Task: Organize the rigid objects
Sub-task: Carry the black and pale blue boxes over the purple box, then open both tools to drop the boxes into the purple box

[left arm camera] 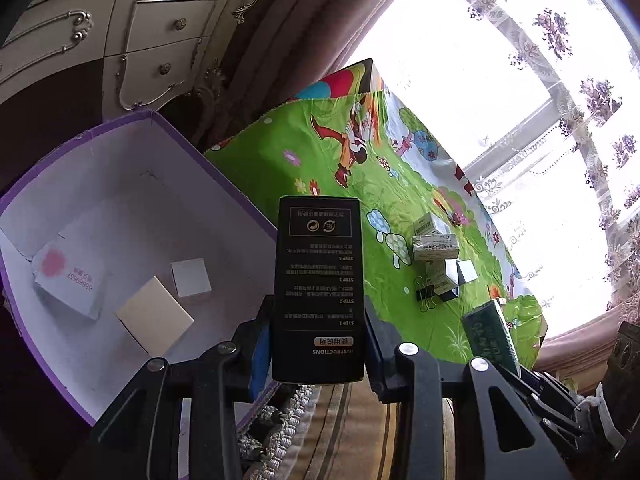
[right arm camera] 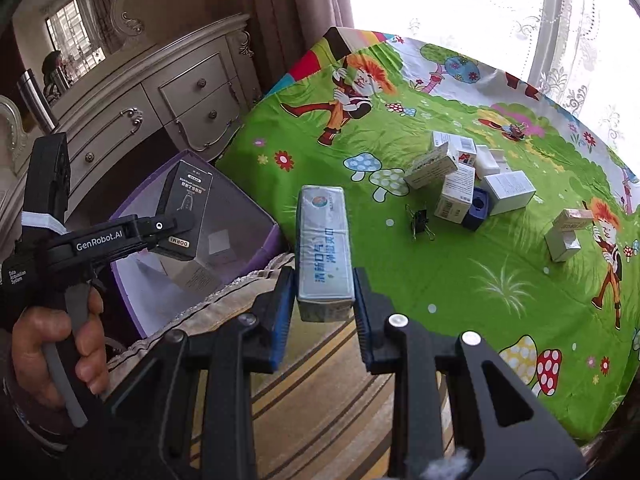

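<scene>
My left gripper is shut on a tall black box with white instruction text, held above the right rim of the purple storage box. The right wrist view shows that same black box over the purple box. My right gripper is shut on a pale blue-grey box with blue Chinese lettering, above the table's near edge. That box shows green-sided in the left wrist view.
Several small white boxes and a black binder clip lie on the green cartoon tablecloth. The purple box holds a white carton and two flat cards. A cream dresser stands behind.
</scene>
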